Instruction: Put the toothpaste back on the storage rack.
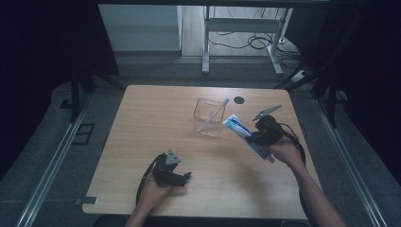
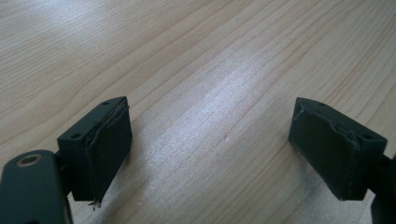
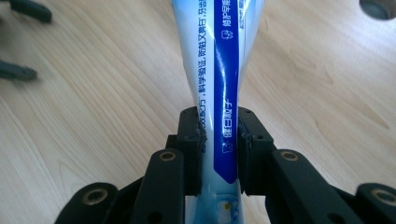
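Blue-and-white toothpaste tube (image 1: 240, 130), one, is pinched in the right tongs (image 1: 257, 137), lifted above the table (image 1: 156, 127) at right, slanting toward the single clear plastic box (image 1: 208, 118) holding one toothbrush (image 1: 219, 109). The left tongs (image 1: 182, 178) rest near, gaping wide, holding nothing.

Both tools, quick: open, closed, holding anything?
Left tool: open, nothing between its jaws, bare table beneath.
Right tool: shut on the toothpaste tube, pinched near one end.
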`<action>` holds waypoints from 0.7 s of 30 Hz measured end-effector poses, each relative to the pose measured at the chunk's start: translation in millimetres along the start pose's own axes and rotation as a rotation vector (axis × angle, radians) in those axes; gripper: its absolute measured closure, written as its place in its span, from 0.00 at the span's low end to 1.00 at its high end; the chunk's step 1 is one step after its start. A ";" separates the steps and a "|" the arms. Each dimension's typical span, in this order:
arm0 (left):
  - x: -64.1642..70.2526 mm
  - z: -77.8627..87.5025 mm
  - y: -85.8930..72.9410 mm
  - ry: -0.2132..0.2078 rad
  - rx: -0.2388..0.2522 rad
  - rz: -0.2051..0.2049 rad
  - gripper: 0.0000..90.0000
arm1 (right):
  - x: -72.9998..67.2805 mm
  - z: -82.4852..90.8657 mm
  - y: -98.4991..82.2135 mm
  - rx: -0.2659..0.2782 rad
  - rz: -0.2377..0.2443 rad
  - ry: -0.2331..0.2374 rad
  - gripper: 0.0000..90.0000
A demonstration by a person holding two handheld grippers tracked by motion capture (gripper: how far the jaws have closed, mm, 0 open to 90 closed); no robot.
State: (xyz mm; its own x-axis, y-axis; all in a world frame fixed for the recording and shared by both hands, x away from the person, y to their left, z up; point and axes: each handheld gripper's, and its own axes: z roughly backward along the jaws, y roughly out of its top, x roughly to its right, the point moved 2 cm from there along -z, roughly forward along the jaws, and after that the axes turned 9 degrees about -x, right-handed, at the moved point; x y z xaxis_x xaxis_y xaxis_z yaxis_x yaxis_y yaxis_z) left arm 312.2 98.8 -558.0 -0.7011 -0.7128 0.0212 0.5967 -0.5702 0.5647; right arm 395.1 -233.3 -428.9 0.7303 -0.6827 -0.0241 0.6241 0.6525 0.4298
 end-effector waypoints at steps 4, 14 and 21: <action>-0.1 0.0 0.0 0.001 0.000 -0.002 0.15 | -0.9 4.5 6.4 0.017 -0.001 0.010 0.82; 0.1 -0.2 0.1 0.001 0.003 0.002 0.15 | -9.1 15.7 31.9 0.064 0.007 0.018 0.82; 0.1 -0.1 0.1 0.001 0.003 0.002 0.15 | -11.9 21.5 50.8 0.103 0.001 0.020 0.82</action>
State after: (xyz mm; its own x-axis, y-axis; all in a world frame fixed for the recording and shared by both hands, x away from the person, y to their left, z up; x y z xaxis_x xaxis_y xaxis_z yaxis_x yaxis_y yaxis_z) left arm 312.2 98.6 -558.1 -0.6998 -0.7140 0.0218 0.5970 -0.5678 0.5668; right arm 412.1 -199.1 -387.4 0.7366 -0.6751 -0.0411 0.5926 0.6148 0.5205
